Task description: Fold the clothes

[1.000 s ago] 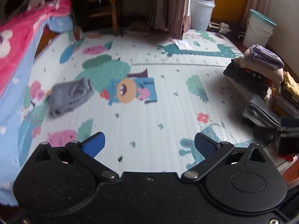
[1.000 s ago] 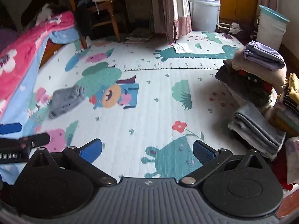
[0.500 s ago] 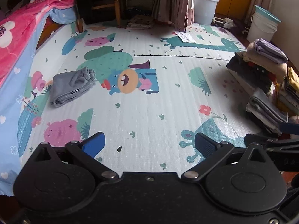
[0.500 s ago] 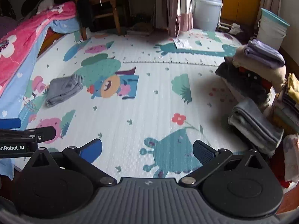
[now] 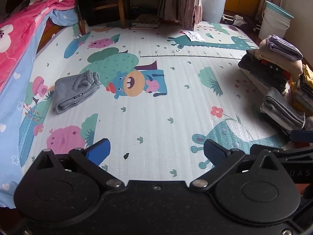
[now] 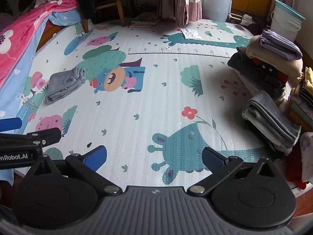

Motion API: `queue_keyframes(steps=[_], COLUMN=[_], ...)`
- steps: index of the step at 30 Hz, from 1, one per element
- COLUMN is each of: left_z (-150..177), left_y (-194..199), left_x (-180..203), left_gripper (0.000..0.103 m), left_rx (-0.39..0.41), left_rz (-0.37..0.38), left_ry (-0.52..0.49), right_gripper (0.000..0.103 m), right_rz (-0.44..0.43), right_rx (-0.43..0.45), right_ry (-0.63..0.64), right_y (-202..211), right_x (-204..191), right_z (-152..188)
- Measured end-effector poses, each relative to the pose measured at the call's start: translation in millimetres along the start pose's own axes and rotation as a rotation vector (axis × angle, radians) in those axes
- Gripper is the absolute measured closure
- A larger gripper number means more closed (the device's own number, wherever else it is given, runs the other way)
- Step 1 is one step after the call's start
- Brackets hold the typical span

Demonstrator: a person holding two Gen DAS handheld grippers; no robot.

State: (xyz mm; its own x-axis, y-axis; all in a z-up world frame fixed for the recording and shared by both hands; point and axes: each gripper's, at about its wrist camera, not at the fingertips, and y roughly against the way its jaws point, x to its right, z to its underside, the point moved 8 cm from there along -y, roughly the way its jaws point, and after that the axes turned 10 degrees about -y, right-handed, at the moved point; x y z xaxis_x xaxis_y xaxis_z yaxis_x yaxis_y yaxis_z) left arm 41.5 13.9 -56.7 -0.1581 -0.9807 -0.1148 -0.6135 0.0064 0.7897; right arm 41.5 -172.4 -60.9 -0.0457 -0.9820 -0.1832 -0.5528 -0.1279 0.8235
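Folded grey trousers (image 5: 75, 90) lie near the play mat's (image 5: 156, 101) left edge; stacked clothes (image 5: 277, 78) crowd its right edge. Left claw (image 5: 156, 152) and right claw (image 6: 154, 157) gape wide, empty, over the mat's bare middle.

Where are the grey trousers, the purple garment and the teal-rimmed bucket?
Grey trousers (image 5: 75, 92): left wrist view, middle of fold.
Purple garment (image 6: 278, 47): right wrist view, top face.
Bucket (image 6: 284, 23): right wrist view, white wall.

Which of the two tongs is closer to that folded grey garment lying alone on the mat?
Left. The left tongs hover nearer the folded grey garment, which lies ahead to their left; the right tongs sit farther over, toward the clothes pile.
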Motion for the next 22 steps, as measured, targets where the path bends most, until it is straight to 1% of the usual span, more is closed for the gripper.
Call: queue_keyframes(steps=[15, 22], left_z=[0.2, 0.0], left_y=[-1.8, 1.0], left_x=[0.8, 0.6], left_gripper=[0.000, 0.001], left_rx=[-0.005, 0.020], left_rz=[-0.007, -0.004], left_ry=[-0.007, -0.015], right_gripper=[0.000, 0.000], right_rz=[-0.001, 0.000], right_rx=[-0.010, -0.018], right_ry=[0.001, -0.011], right_y=[-3.0, -4.5], right_x=[1.5, 2.8], right_z=[2.2, 2.3])
